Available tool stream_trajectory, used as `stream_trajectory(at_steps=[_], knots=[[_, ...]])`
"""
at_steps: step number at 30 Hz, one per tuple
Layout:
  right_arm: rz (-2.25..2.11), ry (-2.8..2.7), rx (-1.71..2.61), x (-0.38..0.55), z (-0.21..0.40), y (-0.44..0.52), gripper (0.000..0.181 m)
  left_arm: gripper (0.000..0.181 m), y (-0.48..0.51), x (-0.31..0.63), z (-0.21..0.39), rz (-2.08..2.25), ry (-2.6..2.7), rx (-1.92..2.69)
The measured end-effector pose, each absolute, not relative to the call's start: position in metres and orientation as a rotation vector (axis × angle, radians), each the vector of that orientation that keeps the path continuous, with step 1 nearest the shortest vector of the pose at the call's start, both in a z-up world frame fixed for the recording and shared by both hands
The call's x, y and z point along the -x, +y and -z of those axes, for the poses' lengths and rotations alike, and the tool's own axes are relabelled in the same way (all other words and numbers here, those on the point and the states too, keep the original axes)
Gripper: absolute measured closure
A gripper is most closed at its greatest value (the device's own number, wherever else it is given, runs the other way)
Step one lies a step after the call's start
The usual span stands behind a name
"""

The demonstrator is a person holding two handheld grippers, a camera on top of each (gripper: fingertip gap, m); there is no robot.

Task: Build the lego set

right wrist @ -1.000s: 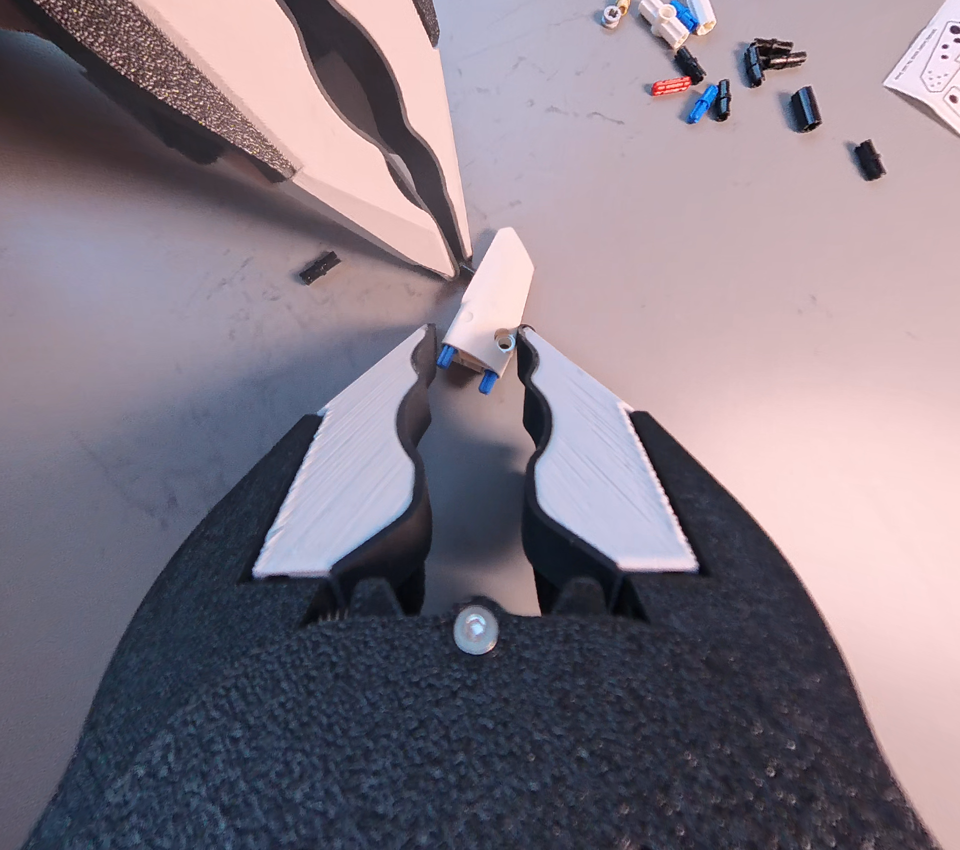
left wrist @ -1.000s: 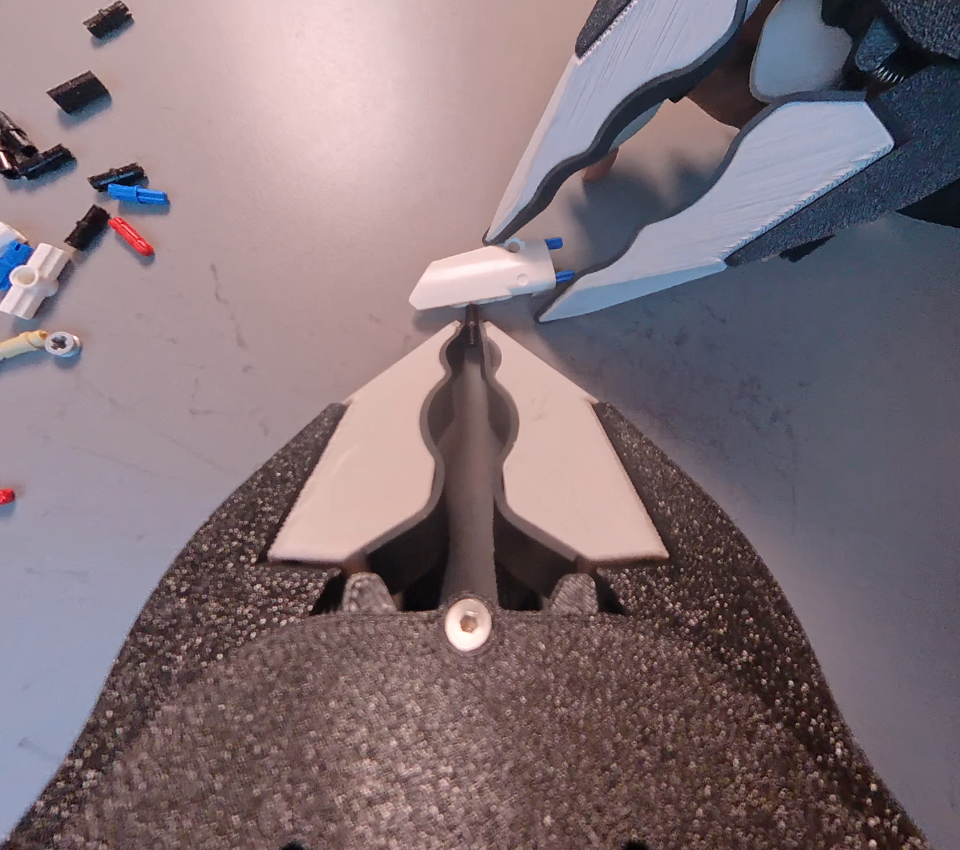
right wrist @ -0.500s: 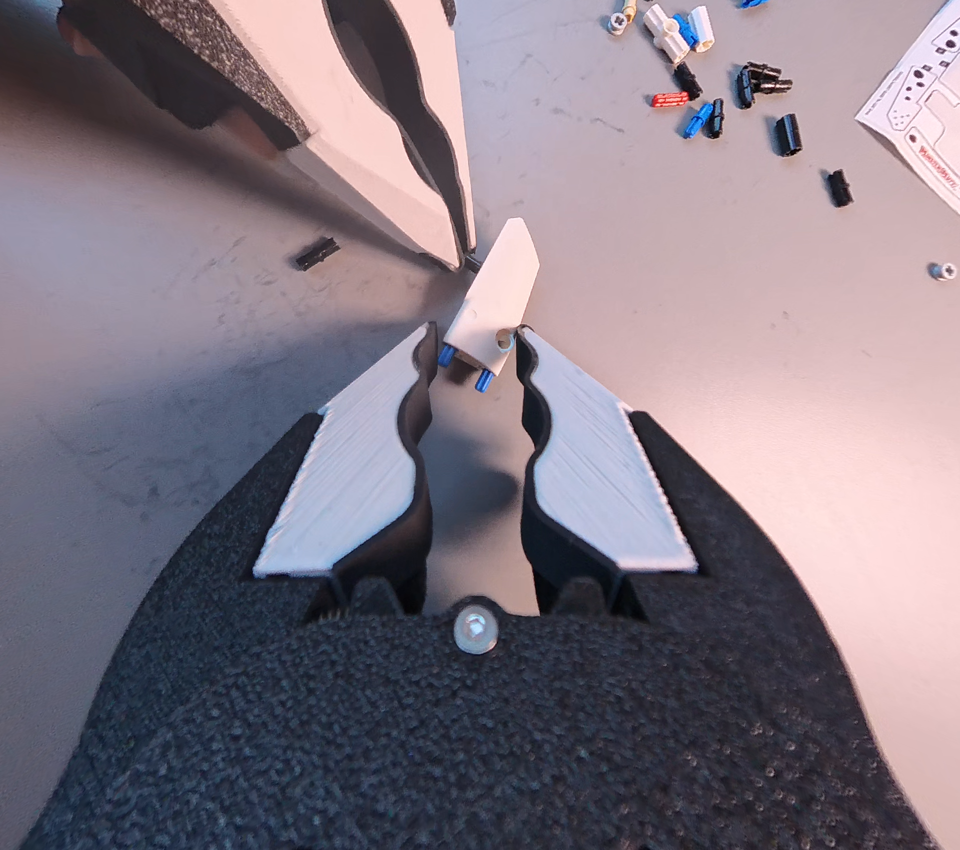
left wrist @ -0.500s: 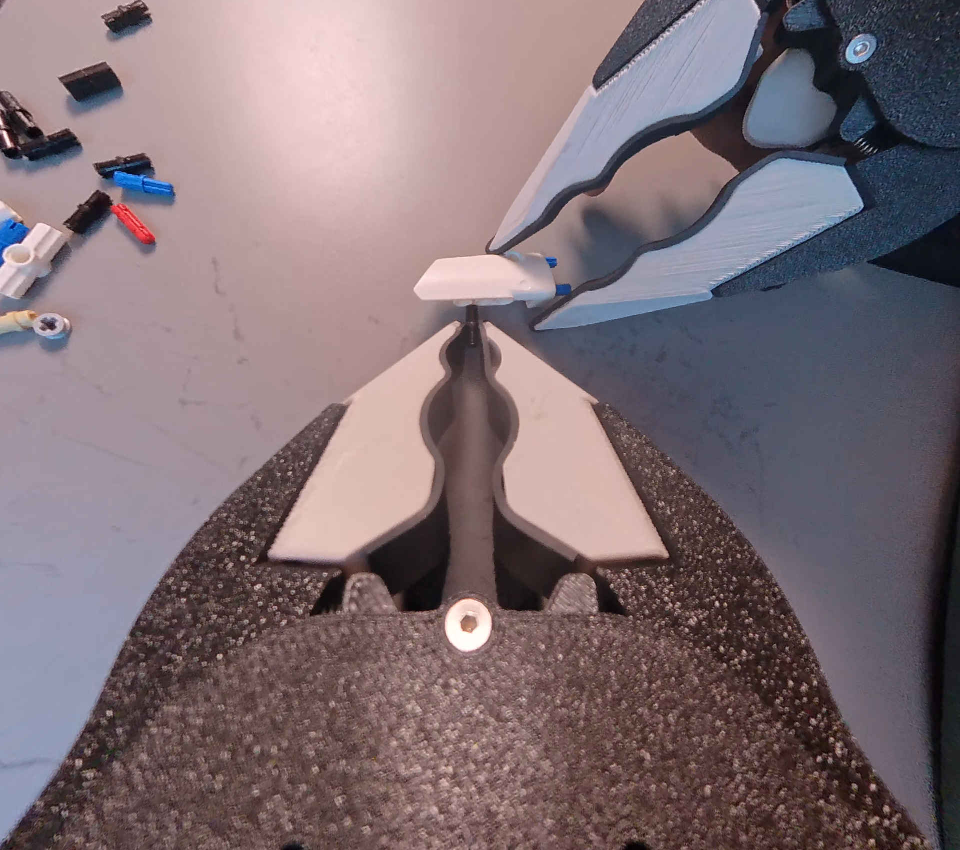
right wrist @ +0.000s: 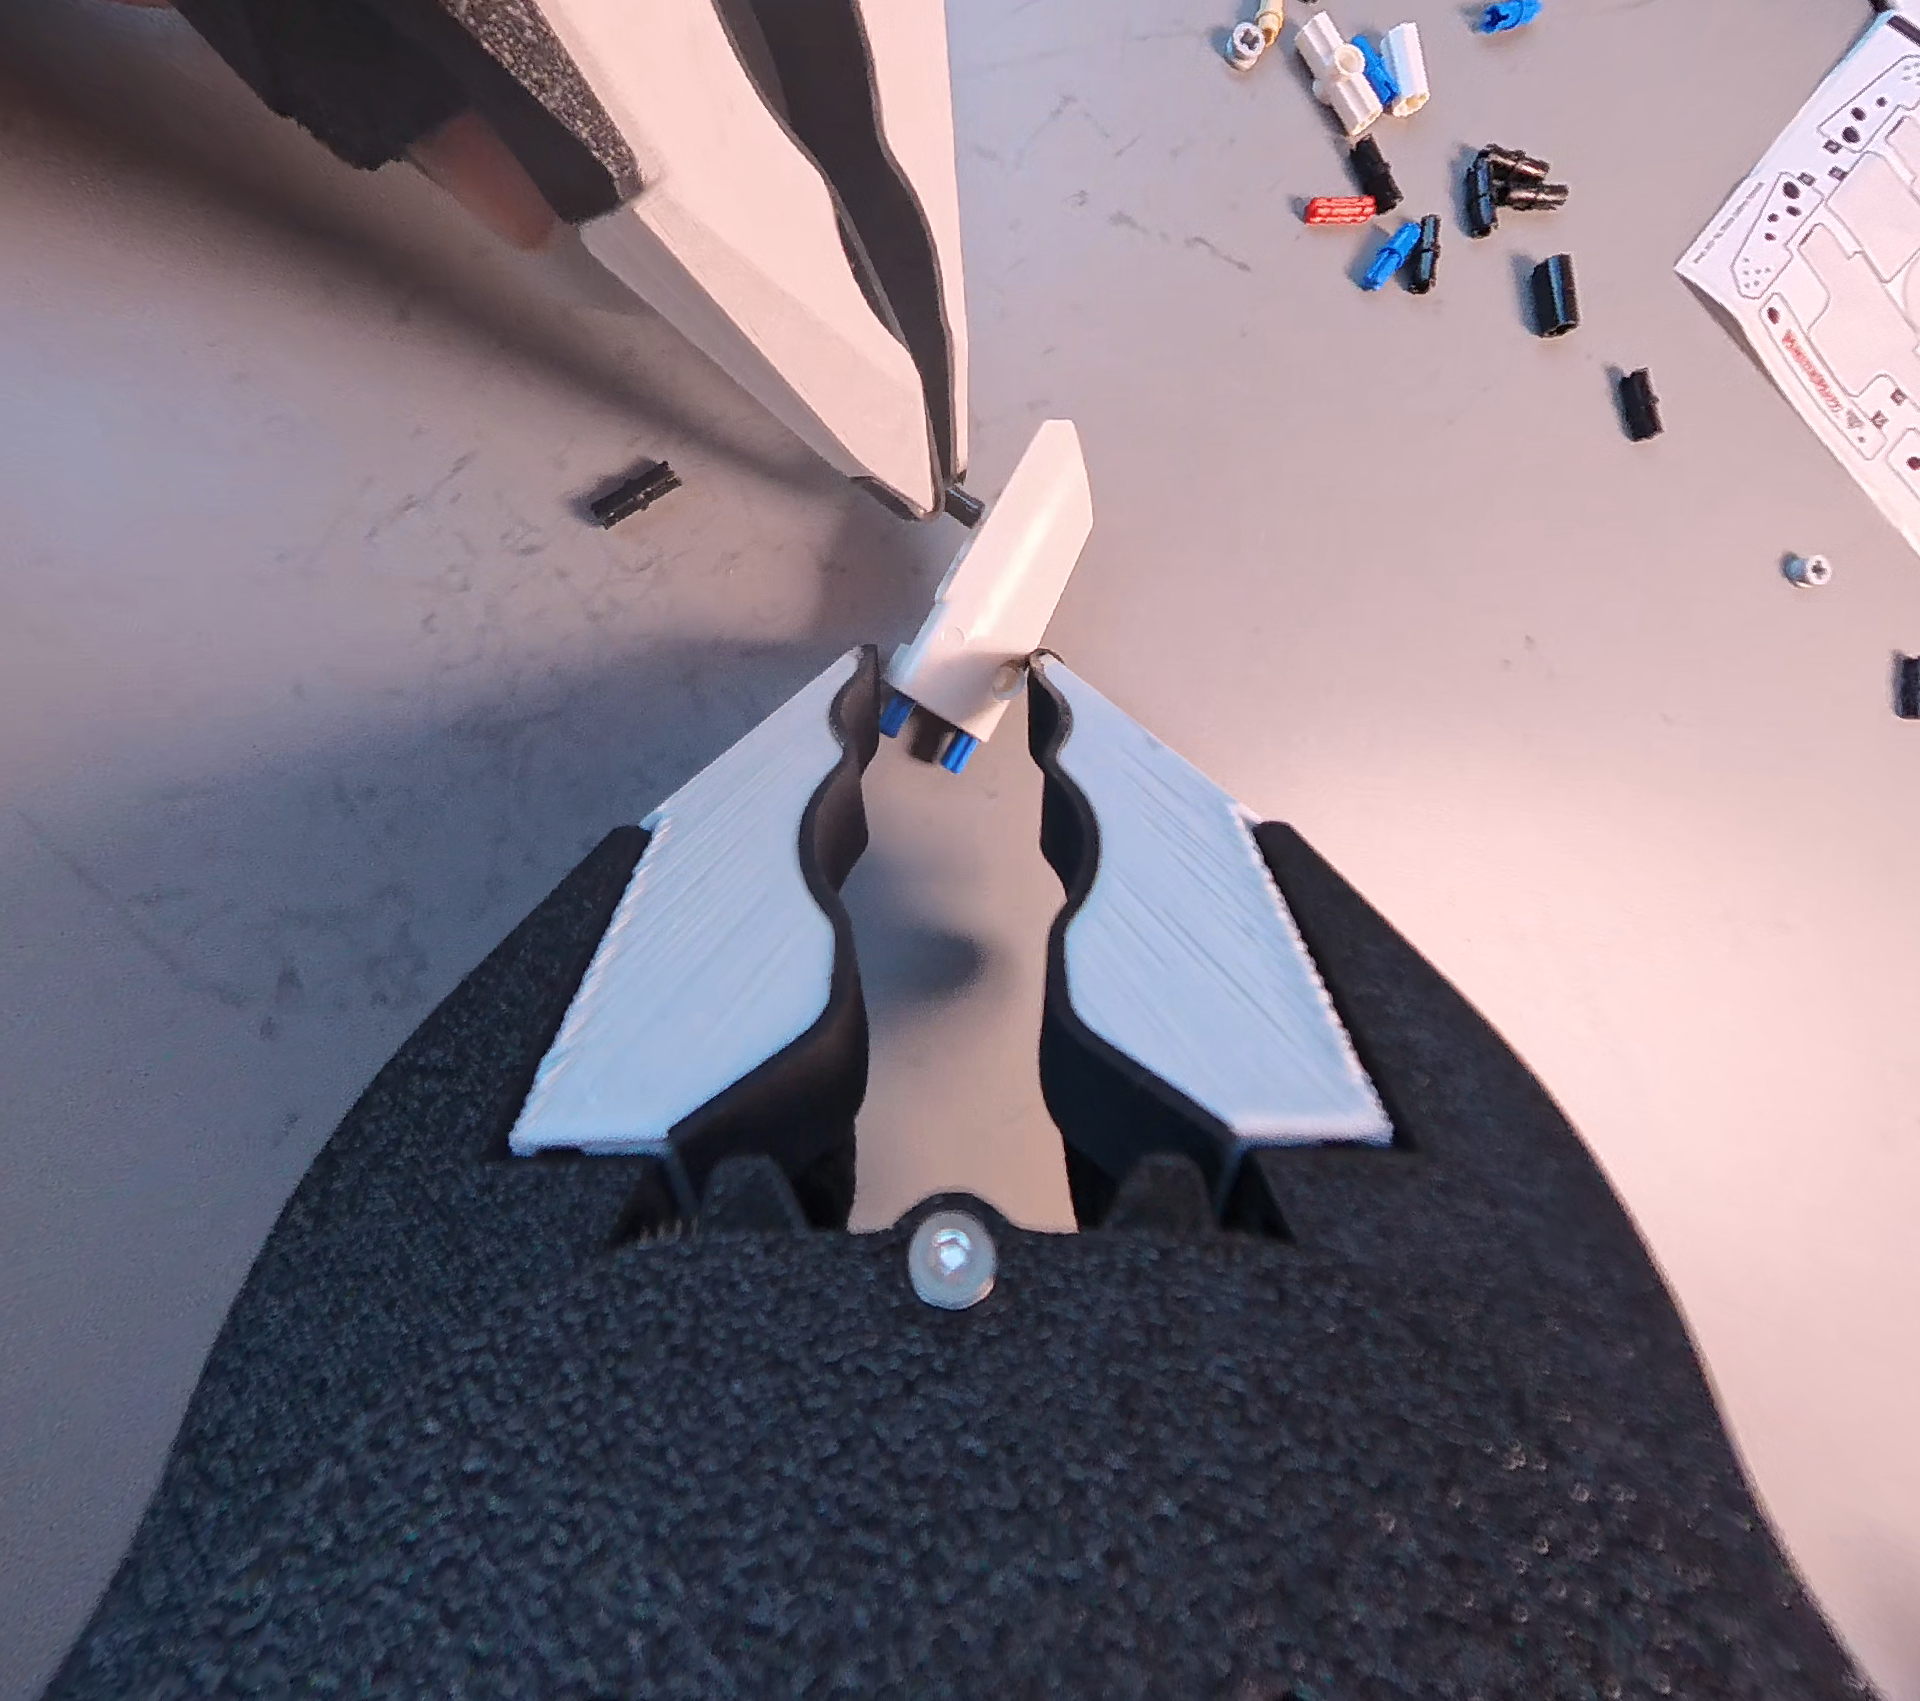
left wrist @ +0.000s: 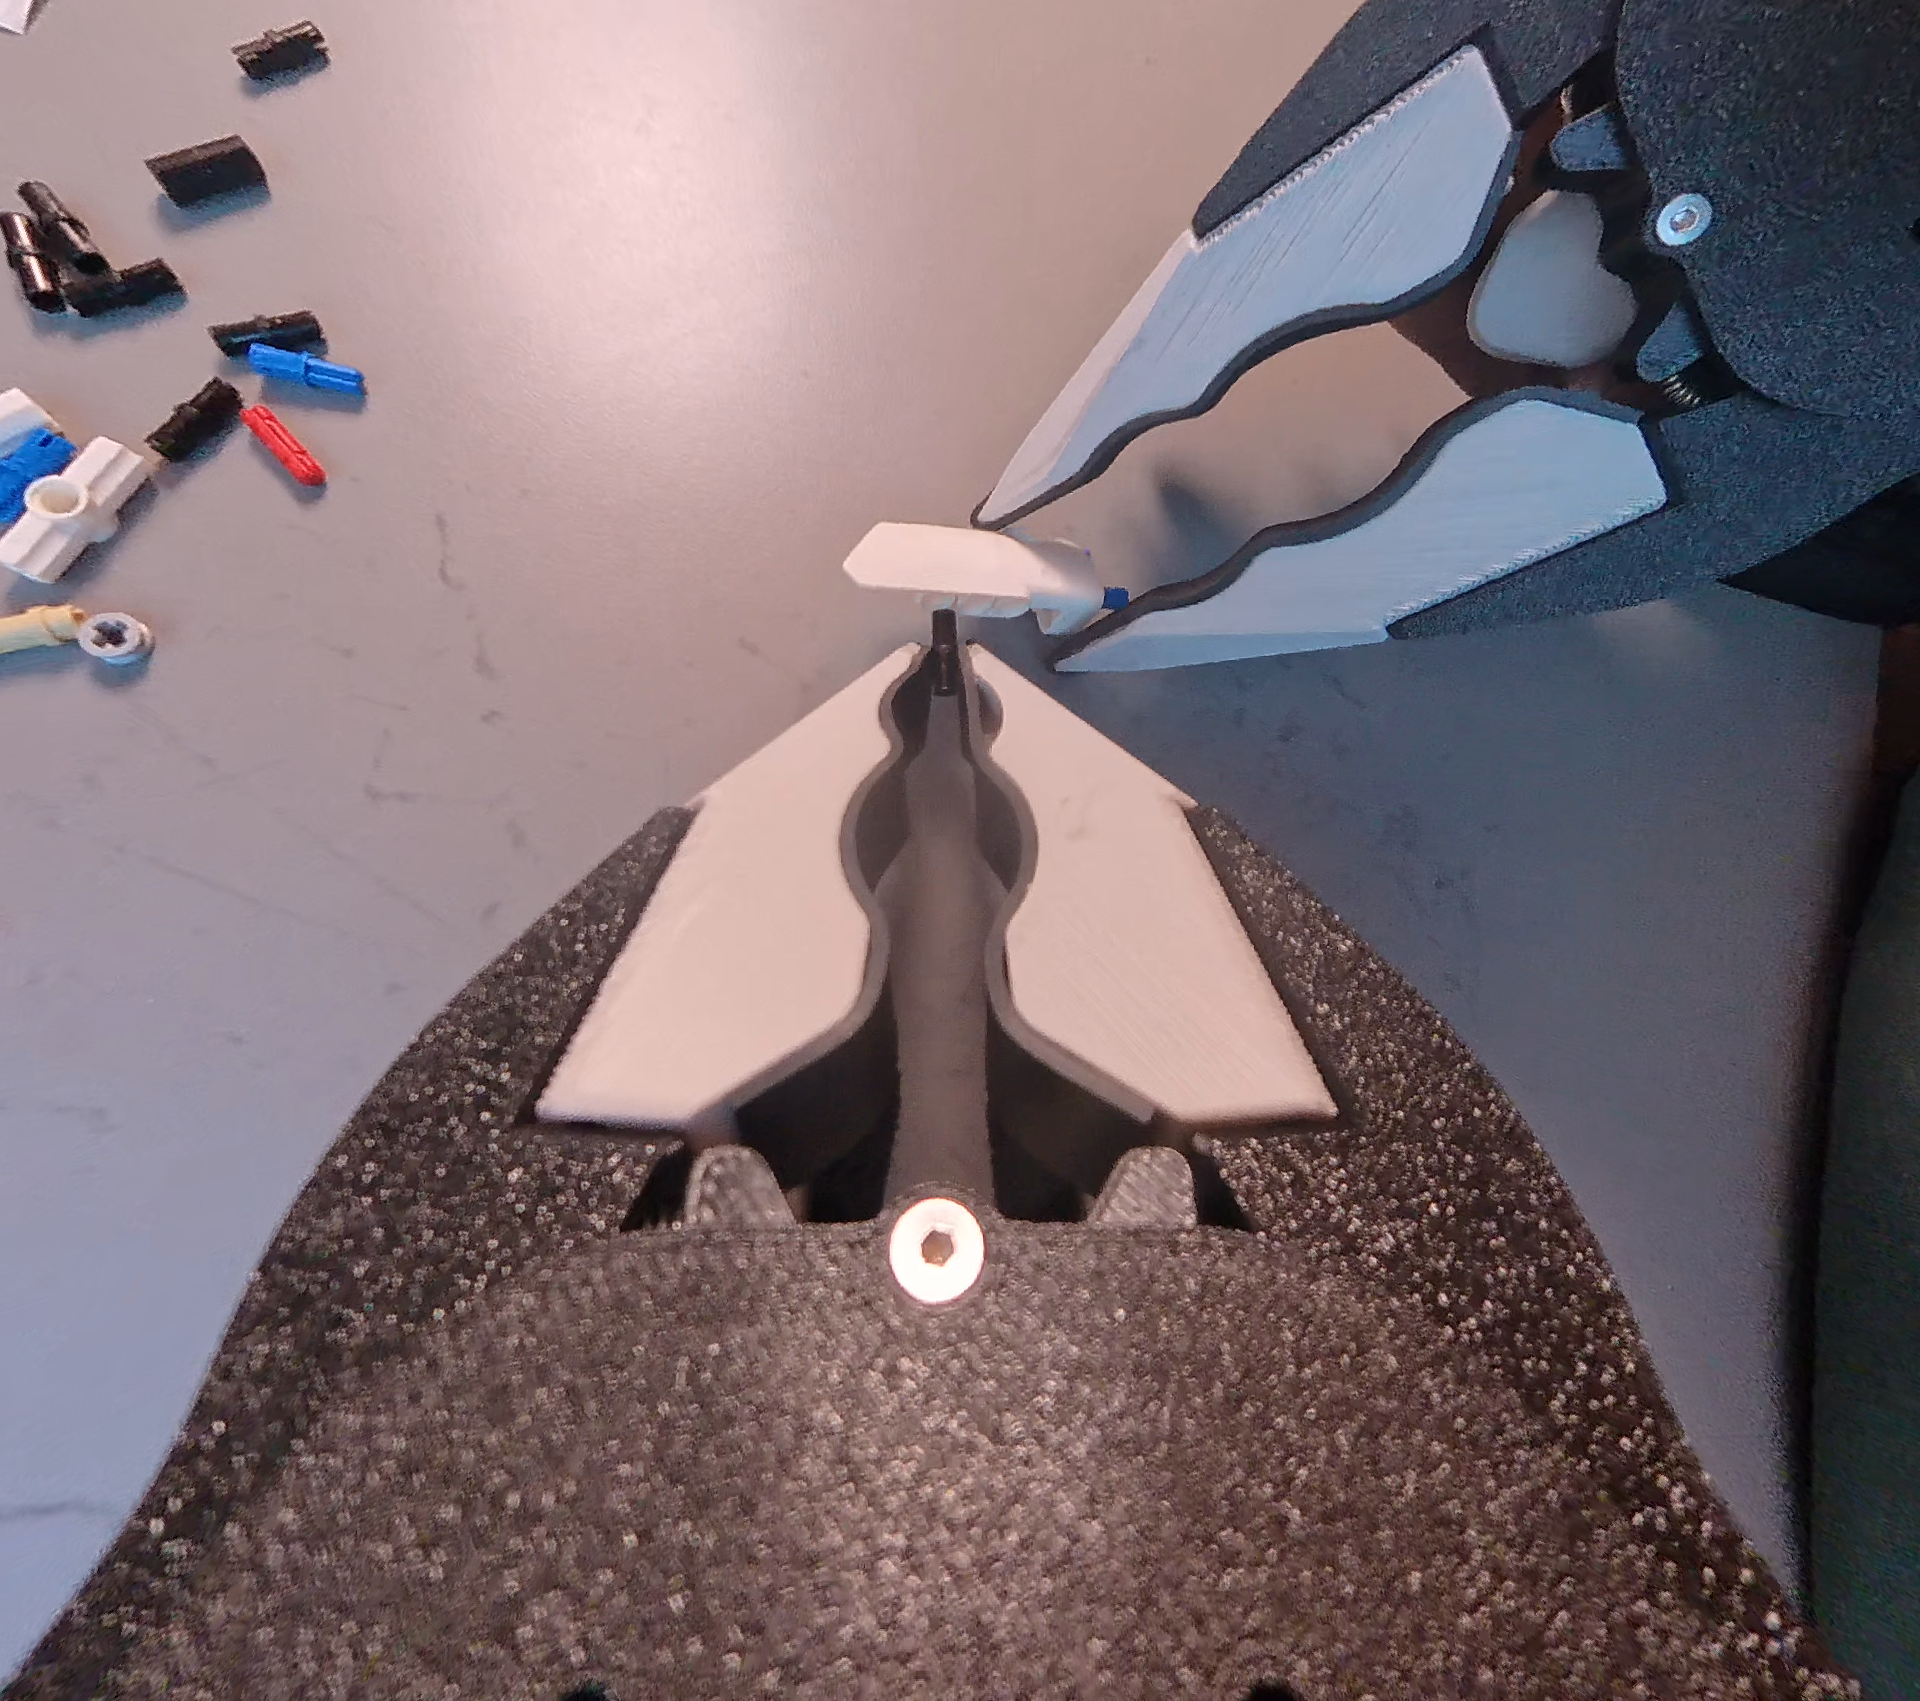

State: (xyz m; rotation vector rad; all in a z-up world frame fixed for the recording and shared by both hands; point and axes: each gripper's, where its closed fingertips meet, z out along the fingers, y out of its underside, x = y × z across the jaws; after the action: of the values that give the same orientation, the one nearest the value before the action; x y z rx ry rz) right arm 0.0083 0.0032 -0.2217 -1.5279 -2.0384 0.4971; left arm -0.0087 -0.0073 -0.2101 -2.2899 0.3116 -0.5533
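The right gripper [right wrist: 951, 675] pinches a white panel [right wrist: 1003, 581] above the table [left wrist: 727, 197]; the left gripper [left wrist: 943, 664], nearly closed, presses a black pin [left wrist: 942, 635] against it. Many loose pieces [right wrist: 1382, 176] remain unused.

left gripper [left wrist: 943, 664] body: black, speckled, rough-grained shell
left gripper fingers [left wrist: 727, 945]: pale grey wedges, wavy black inner edges
right gripper [right wrist: 951, 680] fingers [right wrist: 717, 965]: white, ridged, black-lined
screws [left wrist: 935, 1253]: one silver, centred near each shell's front edge

White panel [right wrist: 1003, 571] with blue pins [right wrist: 956, 750], black pin [left wrist: 943, 635], grey table [left wrist: 623, 93], speckled black tools.
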Motion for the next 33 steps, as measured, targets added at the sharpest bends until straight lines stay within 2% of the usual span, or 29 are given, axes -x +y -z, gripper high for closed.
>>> stream_trajectory(at_steps=[9, 16, 22, 33], knots=[[-0.630, -2.031, 1.625, -0.008, 0.224, 0.001, 0.153, 0.177, -0.011, 0.009, 0.223, 0.502, 0.339, 2.354], [-0.741, -1.962, 1.767, -0.003, 0.223, 0.001, 0.141, 0.177, -0.011, 0.010, 0.223, 0.489, 0.333, 2.354], [-0.635, -1.929, 1.793, 0.000, 0.225, 0.008, 0.155, 0.177, -0.010, 0.012, 0.223, 0.507, 0.303, 2.348], [-0.602, -1.909, 1.748, 0.002, 0.225, 0.006, 0.157, 0.177, -0.007, 0.014, 0.222, 0.519, 0.253, 2.339]])
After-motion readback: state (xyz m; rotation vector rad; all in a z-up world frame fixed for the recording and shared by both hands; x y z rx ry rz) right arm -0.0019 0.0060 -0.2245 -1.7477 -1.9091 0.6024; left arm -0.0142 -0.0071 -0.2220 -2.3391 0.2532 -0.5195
